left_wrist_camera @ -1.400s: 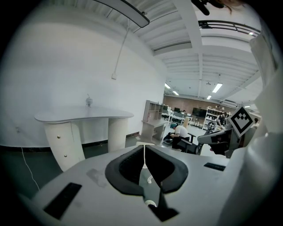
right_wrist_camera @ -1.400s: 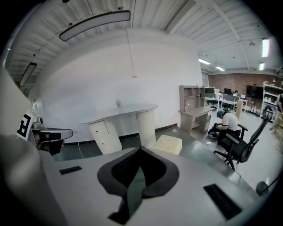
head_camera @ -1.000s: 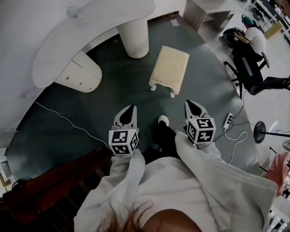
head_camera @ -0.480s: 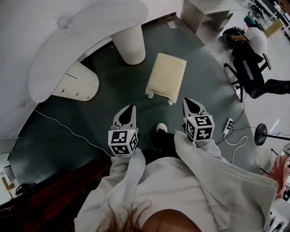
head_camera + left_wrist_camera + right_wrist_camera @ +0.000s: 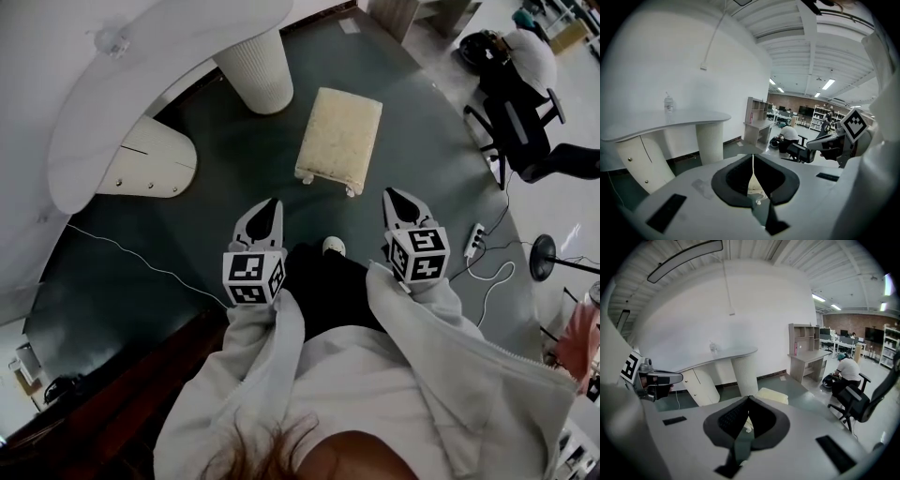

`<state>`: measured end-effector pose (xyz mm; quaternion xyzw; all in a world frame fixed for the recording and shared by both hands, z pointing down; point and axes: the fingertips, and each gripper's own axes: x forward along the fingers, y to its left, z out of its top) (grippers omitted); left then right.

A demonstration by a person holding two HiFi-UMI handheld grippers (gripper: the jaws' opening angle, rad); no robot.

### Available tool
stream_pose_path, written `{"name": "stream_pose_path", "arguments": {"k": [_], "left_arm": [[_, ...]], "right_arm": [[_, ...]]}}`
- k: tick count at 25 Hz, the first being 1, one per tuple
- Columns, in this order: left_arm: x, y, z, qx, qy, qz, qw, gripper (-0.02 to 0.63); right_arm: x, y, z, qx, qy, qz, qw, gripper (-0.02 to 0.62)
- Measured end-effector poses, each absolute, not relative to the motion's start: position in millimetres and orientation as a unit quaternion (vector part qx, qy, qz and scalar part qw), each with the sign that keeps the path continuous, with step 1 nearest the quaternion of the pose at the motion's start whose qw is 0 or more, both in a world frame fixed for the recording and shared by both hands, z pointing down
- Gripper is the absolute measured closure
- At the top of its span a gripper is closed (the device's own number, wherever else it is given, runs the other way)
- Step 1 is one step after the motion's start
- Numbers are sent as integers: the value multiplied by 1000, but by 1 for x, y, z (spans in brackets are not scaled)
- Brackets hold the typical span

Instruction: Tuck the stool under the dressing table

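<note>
1. Since a sec ago you've stepped fwd; the stool (image 5: 339,139) now sits closer to both grippers in the head view, and the dressing table (image 5: 159,66) has slid up and left in frame.
2. L gripper (image 5: 270,208): jaws pressed together w/ nothing between them; in the left gripper view the pads meet in one thin line, w/ a sliver of the pale stool showing past them.
3. R gripper (image 5: 396,200): jaws likewise closed and empty; the right gripper view looks over the tips at the stool's cushion.
4. Both grippers point fwd and down, side by side; neither touches the stool.
5. Stool: cream cushioned top, short white legs, upright on the dark green floor (image 5: 211,202); it's out in the open, just right of the table's fluted pedestal (image 5: 255,70), not under the top.
6. Table: white curved top w/ a clear bottle (image 5: 112,39) on it; rounded drawer unit (image 5: 150,161) below at left.
7. Your shoe (image 5: 333,246) shows between the grippers; power strip (image 5: 475,241) lies on the floor at right; black office chair (image 5: 517,131) stands well beyond the stool.
</note>
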<state>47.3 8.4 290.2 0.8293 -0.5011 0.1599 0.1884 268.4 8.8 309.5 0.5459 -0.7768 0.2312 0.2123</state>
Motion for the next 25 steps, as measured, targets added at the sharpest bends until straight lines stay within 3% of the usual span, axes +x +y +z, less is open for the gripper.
{"name": "stream_pose_path", "arguments": {"k": [14, 25], "left_arm": [[76, -33, 387, 859, -396, 255, 201, 586], [73, -83, 495, 851, -337, 345, 206, 586]], "right_arm": [[267, -1, 388, 531, -766, 276, 236, 540], [267, -21, 485, 521, -729, 338, 287, 411]]}}
